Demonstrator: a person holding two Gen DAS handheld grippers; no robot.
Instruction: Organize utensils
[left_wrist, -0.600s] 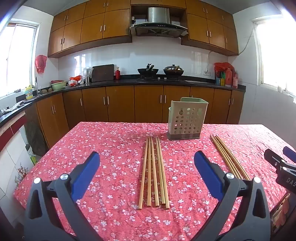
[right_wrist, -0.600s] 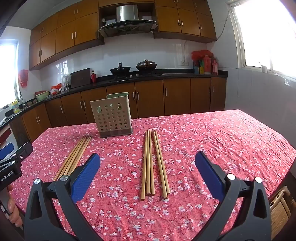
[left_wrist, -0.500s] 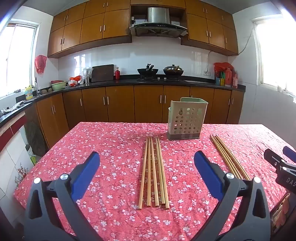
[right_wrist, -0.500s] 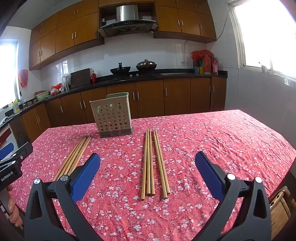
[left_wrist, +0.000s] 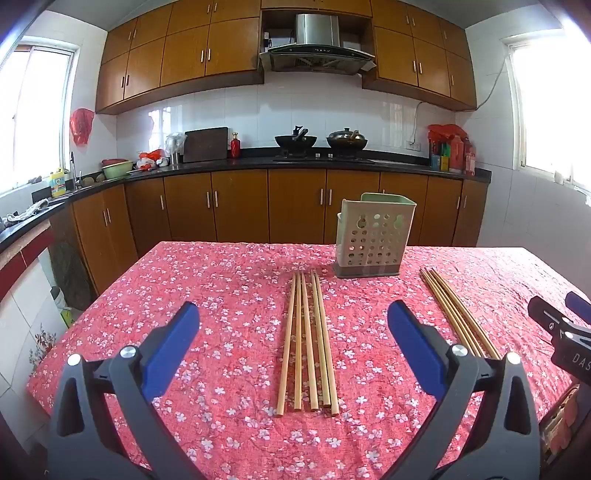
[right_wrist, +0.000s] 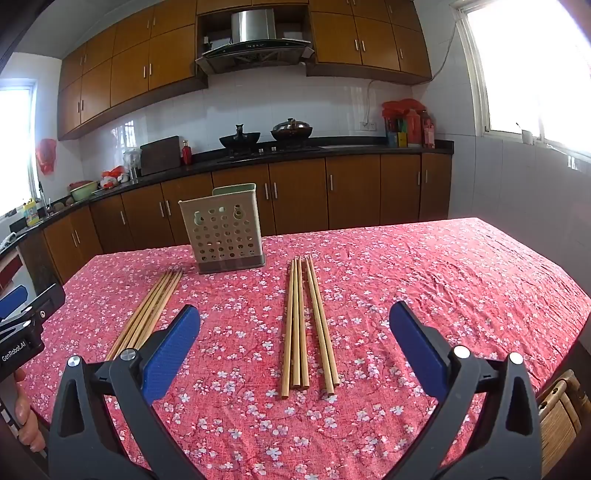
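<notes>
Both grippers, left gripper (left_wrist: 293, 332) and right gripper (right_wrist: 295, 334), have dark grey plastic arms, silver screws, and blue pads (left_wrist: 170, 354); white lettering marks their bodies.

My left wrist camera sits low over the near table edge, facing the far counter, with the left chopstick bundle (left_wrist: 307, 341) dead ahead and close. My right wrist camera sits alongside, same heading, centred on the right chopstick bundle (right_wrist: 308, 325). Both views share the perforated utensil holder (left_wrist: 373, 240) (right_wrist: 226, 230), red floral tablecloth (left_wrist: 229, 295) (right_wrist: 424, 280) and stove wall.
</notes>
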